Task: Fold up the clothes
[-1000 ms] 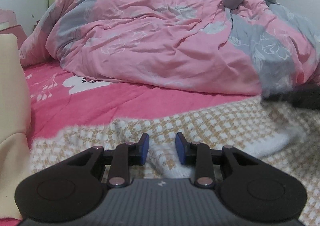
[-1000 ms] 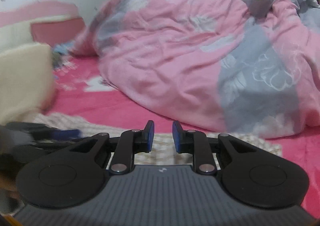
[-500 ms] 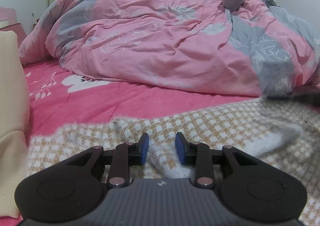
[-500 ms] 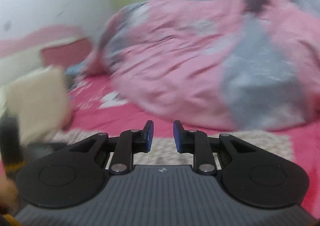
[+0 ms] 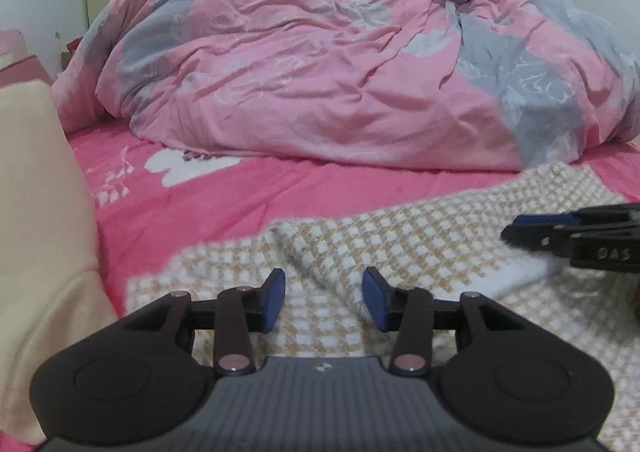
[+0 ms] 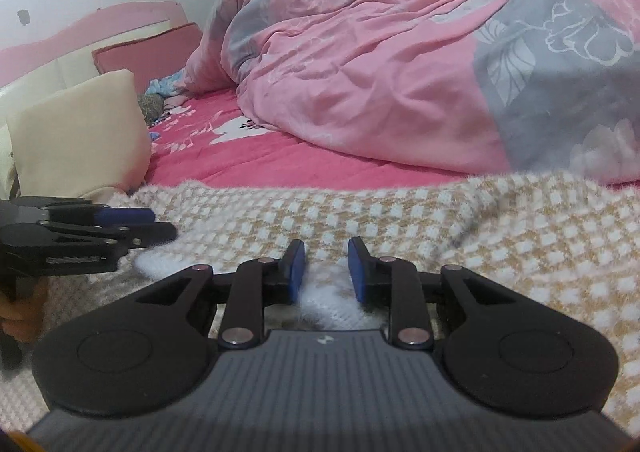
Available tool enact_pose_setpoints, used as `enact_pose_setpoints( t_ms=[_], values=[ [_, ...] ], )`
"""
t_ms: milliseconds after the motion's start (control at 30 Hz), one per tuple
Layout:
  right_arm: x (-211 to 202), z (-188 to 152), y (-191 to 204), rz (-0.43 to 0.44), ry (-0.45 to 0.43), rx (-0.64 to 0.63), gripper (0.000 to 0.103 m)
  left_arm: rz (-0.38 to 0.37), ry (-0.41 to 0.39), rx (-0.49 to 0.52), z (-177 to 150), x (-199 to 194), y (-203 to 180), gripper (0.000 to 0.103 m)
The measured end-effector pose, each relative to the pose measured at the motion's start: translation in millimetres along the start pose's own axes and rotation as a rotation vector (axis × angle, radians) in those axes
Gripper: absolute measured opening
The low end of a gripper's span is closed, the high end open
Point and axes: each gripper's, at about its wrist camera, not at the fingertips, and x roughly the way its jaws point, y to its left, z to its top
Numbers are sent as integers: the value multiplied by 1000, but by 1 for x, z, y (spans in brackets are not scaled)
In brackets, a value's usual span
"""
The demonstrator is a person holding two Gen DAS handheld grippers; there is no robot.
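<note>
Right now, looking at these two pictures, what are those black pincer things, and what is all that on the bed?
They are hand-held grippers, one in each of a person's hands, not a robot arm. Each carries a camera that looks forward along its two blue-padded fingers.

One picture comes from the left gripper, the other from the right gripper; each also shows the other at its edge.

On the pink bed sheet lies a fuzzy tan-and-white checked garment, the thing to fold. Behind it is a heaped pink and grey duvet; a cream cushion stands to the left.

Both grippers are open, low over the garment, holding nothing.
</note>
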Motion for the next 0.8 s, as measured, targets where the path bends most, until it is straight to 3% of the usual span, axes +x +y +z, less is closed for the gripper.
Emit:
enact_pose_setpoints(
  t_ms=[200,300,400,467,533,800],
  values=[
    [-4,-3,-2,14,-7,18,22,-35,-83,-23,28,-6,-9,42],
    [-4,-3,-3,20,-9,24,23,-67,-60,-9,35,15,-30,42],
    [-4,-3,-5,25,-9,30,23,-2,41,132,14,45,-61,43],
    [-5,-4,-5,25,-6,33,23,67,-31,254,-5,43,-79,40],
    [-5,-3,-4,23,-4,31,23,101,-44,339,-8,40,-90,39],
    [-6,-3,-3,21,-6,26,23,98,-37,340,-17,17,-83,39]
  ],
)
